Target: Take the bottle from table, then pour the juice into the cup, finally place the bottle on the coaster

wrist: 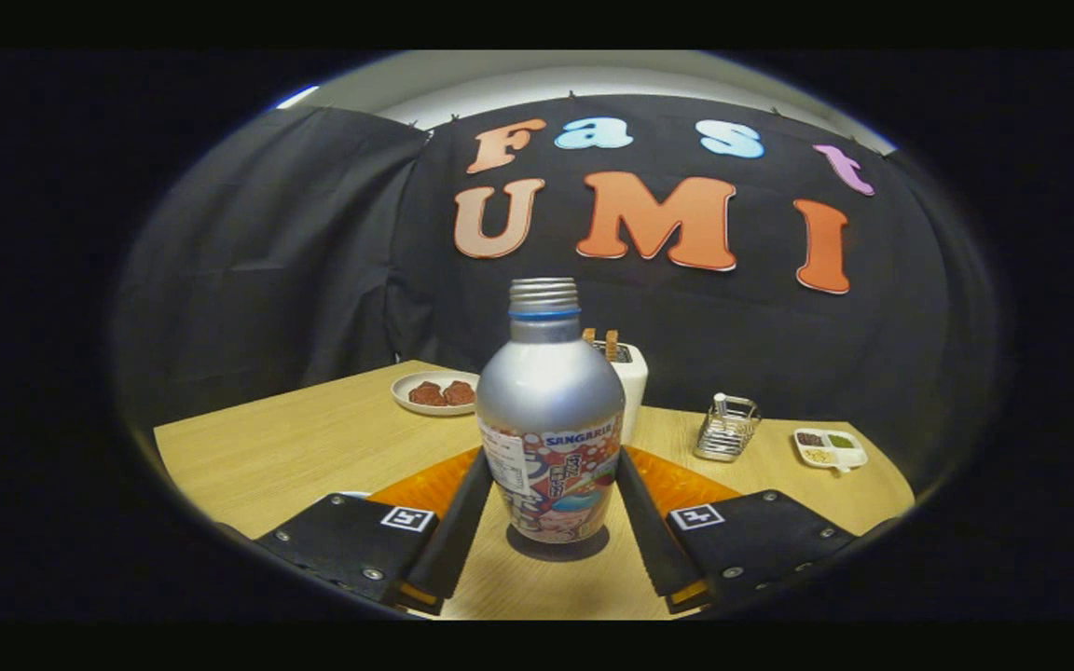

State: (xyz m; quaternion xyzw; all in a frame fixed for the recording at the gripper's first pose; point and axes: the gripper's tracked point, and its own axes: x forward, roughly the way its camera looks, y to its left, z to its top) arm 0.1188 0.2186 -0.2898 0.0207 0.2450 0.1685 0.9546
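On table [248,447], gripper [551,480] pinching upright bottle [550,410], both fingers against its label.

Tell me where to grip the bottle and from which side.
Grip the bottle at its labelled lower body, straight-walled below the tapering shoulder, coming level from the near side as now. It stands upright between the gripper's fingers, which flank it; whether they press yet is unclear.
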